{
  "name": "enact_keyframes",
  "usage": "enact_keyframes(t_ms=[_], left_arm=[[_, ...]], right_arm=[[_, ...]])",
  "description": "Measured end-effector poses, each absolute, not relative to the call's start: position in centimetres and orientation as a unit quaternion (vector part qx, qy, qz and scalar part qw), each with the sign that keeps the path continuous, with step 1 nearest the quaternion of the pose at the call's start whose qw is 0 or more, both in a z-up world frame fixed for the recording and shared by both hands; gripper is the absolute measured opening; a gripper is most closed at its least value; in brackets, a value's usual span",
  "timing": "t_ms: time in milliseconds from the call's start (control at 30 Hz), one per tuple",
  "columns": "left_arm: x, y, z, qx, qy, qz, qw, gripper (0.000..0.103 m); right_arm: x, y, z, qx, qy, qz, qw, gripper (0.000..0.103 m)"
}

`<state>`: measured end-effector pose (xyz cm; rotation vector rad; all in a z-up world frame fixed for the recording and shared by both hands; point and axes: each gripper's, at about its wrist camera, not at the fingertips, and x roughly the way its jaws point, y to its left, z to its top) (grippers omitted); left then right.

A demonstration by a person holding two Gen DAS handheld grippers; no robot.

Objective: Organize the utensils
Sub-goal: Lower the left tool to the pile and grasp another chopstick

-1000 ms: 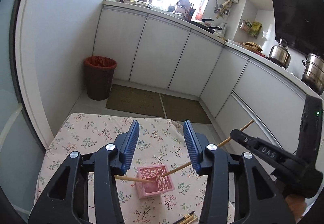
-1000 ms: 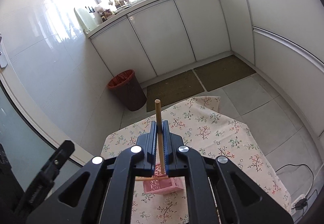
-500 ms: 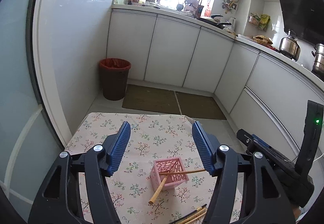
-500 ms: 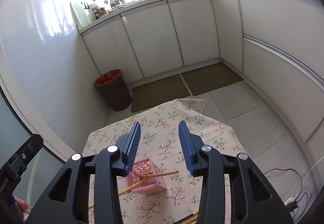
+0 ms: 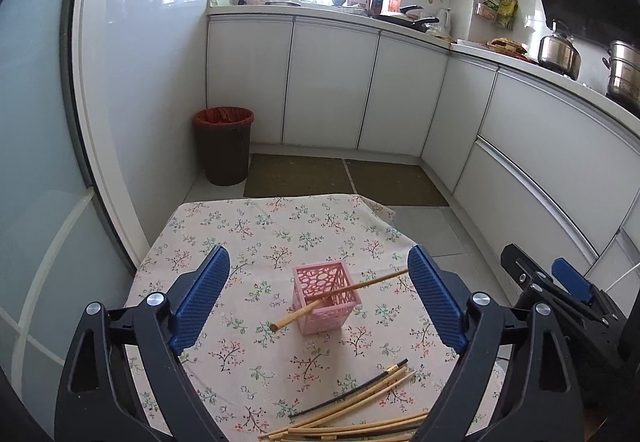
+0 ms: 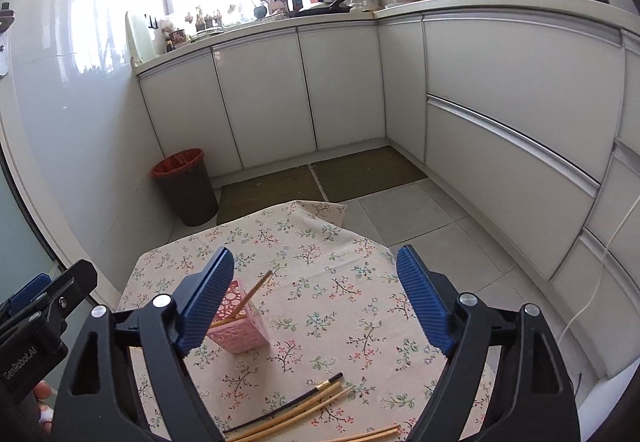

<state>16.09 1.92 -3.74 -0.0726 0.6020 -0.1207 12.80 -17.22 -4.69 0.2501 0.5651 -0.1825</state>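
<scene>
Both grippers, left [image 5: 318,300] and right [image 6: 316,300], hang empty with jaws wide above the pink lattice holder [image 5: 325,297], where one chopstick [image 5: 338,300] lies across the rim with its end overhanging, so reaching for the loose chopsticks [image 5: 352,410] near the holder risks knocking it out.

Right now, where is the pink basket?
The pink basket stands mid-table on the floral cloth, with chopsticks resting across it; loose chopsticks lie nearer the camera.

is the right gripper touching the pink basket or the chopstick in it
Apart. The left wrist view shows the right gripper off at the table's edge, bare tablecloth between it and the pink basket holding the chopstick.
</scene>
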Motion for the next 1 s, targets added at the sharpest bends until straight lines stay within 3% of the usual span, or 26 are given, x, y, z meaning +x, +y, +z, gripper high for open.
enact_keyframes(t_ms=[100, 433, 633, 667, 733, 767, 800, 1000], left_arm=[[15.4, 1.6, -4.7, -0.025, 0.304, -0.06, 0.951, 0.093], [16.1, -4.0, -11.6, 0.05, 0.441, -0.166, 0.881, 0.096], [17.6, -8.9, -18.6, 0.138, 0.531, -0.189, 0.815, 0.094], [17.8, -9.4, -19.6, 0.14, 0.542, -0.198, 0.804, 0.089], [18.3, -10.5, -21.6, 0.148, 0.569, -0.224, 0.777, 0.069], [18.5, -11.1, -22.5, 0.152, 0.583, -0.238, 0.762, 0.054], [18.8, -11.7, -23.3, 0.158, 0.592, -0.248, 0.75, 0.047], [19.9, -14.1, -26.2, 0.2, 0.606, -0.275, 0.719, 0.036]], right_arm=[[10.4, -19.3, -5.8, 0.139, 0.278, -0.116, 0.943, 0.096], [4.5, -24.4, -14.3, 0.185, 0.396, -0.123, 0.891, 0.096], [3.5, -28.4, -19.2, 0.29, 0.48, -0.109, 0.821, 0.096], [3.1, -29.0, -19.6, 0.298, 0.482, -0.115, 0.816, 0.096], [2.5, -29.9, -20.1, 0.309, 0.484, -0.124, 0.81, 0.096], [2.3, -30.2, -20.2, 0.313, 0.484, -0.124, 0.808, 0.096], [2.1, -30.4, -20.3, 0.316, 0.483, -0.124, 0.807, 0.096], [2.7, -30.3, -20.3, 0.304, 0.495, -0.112, 0.806, 0.096]])
